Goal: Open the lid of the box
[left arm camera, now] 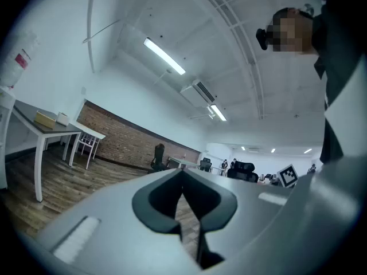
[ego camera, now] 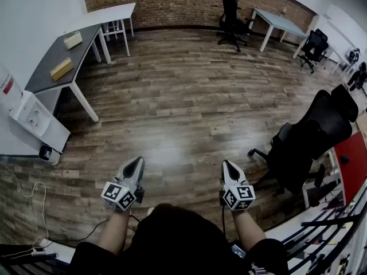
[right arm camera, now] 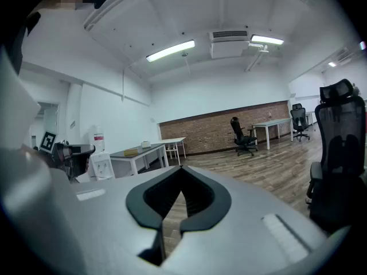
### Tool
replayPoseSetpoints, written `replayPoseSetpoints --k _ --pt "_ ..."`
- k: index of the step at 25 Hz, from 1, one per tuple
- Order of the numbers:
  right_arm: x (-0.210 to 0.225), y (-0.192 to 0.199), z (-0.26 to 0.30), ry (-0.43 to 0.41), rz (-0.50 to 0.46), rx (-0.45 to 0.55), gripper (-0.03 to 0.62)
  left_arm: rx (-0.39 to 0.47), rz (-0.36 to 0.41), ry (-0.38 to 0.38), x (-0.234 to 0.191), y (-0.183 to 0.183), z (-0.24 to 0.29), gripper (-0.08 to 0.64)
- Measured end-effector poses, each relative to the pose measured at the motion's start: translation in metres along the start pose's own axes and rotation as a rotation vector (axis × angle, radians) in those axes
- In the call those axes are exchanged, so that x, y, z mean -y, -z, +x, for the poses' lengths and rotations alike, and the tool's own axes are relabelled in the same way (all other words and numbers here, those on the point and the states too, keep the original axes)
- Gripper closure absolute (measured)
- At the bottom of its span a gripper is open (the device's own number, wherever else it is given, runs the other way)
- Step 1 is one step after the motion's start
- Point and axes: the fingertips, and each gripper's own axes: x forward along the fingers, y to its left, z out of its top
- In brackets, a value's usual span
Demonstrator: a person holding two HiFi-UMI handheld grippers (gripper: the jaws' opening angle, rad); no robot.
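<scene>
Two grippers, left gripper and right gripper, jaws together, empty | step: approach, not begun | box likely on table at ten o'clock, well apart | next: walk over, find lid edge

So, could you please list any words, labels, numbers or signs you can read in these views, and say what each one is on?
No text can be read in any view.
The red label on the water bottle: too small and blurred to read.
The square markers on the cubes of the left gripper and right gripper: black-and-white patterns, no letters or numbers.
</scene>
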Motion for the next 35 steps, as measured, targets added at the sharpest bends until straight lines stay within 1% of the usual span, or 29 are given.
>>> replayPoseSetpoints --k 9,14,18,23,26,29,32,35 --pt "0.0 -0.01 -0.015 0.015 0.03 0.059 0.591 -0.025 0.012 0.028 0.012 -0.002 0.004 0.56" --pt "0.005 -0.01 -0.024 0.005 0.041 0.059 0.591 -0.023 0.05 0.017 0.017 -0.001 -0.003 0.56" --pt "0.012 -0.008 -0.029 -0.019 0.038 0.043 0.591 -0.009 0.039 -0.032 0.026 -0.006 -0.01 0.56" --pt "0.008 -0.008 -0.028 -0.092 0.011 0.046 0.591 0.002 0.033 -0.115 0.026 -0.001 -0.027 0.56" --pt "0.002 -0.008 -0.017 -0.13 0.019 0.04 0.589 0.003 0.023 -0.143 0.023 0.001 -0.036 0.56" --pt "-0.013 -0.006 0.001 -0.17 0.012 0.02 0.589 0.002 0.024 -0.178 0.011 -0.001 -0.049 0.56" --pt "-0.031 -0.01 0.026 -0.203 -0.014 0.01 0.589 0.037 0.004 -0.228 -0.01 -0.007 -0.061 0.56" --pt "-0.053 -0.021 0.051 -0.238 -0.029 0.013 0.589 0.055 0.012 -0.262 -0.035 -0.014 -0.07 0.56"
